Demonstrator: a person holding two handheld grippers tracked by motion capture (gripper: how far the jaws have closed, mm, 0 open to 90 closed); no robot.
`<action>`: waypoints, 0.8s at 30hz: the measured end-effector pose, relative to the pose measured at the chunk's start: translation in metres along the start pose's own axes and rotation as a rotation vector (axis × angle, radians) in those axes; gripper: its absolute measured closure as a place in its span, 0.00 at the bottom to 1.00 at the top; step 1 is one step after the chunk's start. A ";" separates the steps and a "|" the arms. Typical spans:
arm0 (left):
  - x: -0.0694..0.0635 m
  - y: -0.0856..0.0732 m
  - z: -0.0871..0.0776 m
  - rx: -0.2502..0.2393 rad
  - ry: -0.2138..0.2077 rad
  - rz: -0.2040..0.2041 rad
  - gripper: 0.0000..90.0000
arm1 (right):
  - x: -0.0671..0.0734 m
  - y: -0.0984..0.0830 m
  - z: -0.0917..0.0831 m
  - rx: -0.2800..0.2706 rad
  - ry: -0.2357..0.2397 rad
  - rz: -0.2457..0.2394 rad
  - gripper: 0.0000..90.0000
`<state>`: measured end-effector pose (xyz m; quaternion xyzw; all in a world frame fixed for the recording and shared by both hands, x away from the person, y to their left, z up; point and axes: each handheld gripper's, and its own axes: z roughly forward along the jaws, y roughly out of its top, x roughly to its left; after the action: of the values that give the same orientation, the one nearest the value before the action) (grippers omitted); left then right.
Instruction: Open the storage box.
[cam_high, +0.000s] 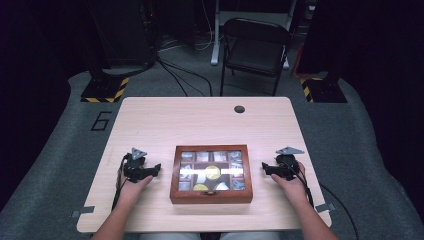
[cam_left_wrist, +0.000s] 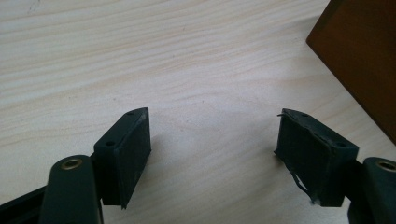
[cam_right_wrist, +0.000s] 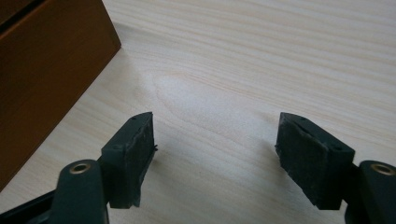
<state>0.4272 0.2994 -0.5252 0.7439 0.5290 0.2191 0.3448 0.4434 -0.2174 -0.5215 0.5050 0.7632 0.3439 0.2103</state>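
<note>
A wooden box (cam_high: 210, 196) sits on the bench (cam_high: 200, 120); the left claw (cam_high: 154, 170) and right claw (cam_high: 266, 169) flank it, both gaping, gripping nothing.

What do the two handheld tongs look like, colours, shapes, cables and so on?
Both are black. The left tongs and right tongs each carry a grey three-cornered plate on top and trail a thin black cable back along the forearm. Up close, each has two blocky jaws faced with dark, worn pads, frayed at the edges, and brass-coloured rivets at the pivots. The forearms are bare, no sleeves showing.

Pale wooden table (cam_high: 200, 120), glass-lidded wooden box (cam_high: 211, 196) on it
</note>
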 end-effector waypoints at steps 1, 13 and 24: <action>0.000 0.000 0.000 0.000 0.000 0.000 0.30 | 0.001 0.000 -0.002 -0.002 -0.005 -0.003 0.32; -0.005 0.006 -0.018 -0.025 -0.048 -0.002 0.37 | 0.003 0.002 -0.022 -0.017 -0.006 0.000 0.39; -0.010 0.007 -0.042 -0.053 -0.086 -0.005 0.40 | 0.010 0.004 -0.040 -0.044 0.063 -0.008 0.47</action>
<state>0.3989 0.3000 -0.4913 0.7418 0.5094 0.2000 0.3876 0.4153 -0.2199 -0.4914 0.4860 0.7638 0.3755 0.1986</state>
